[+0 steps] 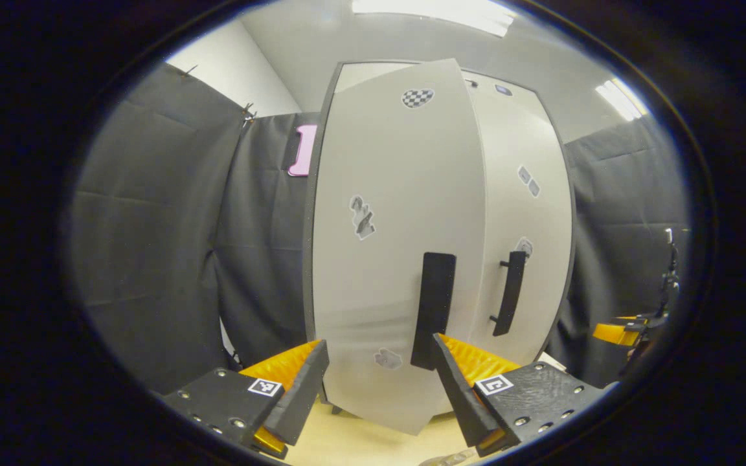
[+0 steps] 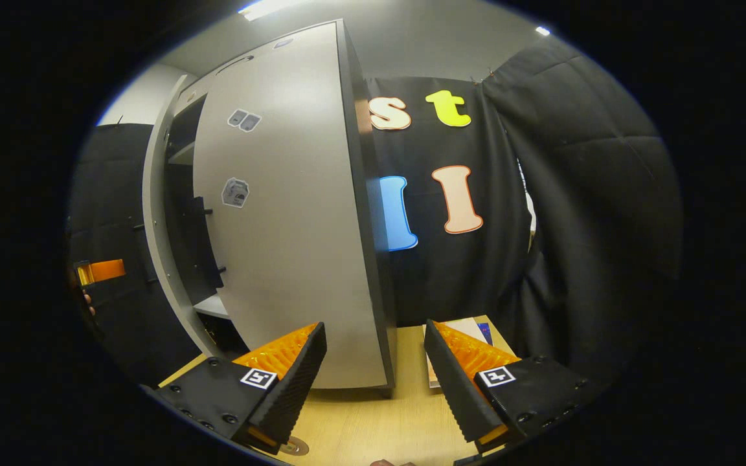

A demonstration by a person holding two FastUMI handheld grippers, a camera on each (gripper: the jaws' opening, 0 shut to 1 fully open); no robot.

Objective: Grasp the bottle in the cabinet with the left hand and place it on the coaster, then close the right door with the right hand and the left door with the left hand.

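table (image 2: 360, 421): light wood | walls: black cloth (image 1: 153, 226) | both jaws released, holding nothing

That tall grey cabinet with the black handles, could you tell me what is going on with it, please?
A person holds a two-finger gripper in each hand before the tall grey cabinet. The right door looks closed. The left door stands slightly ajar, and the open left gripper sits just before it, by its black handle. The right gripper is open, gripping nothing.
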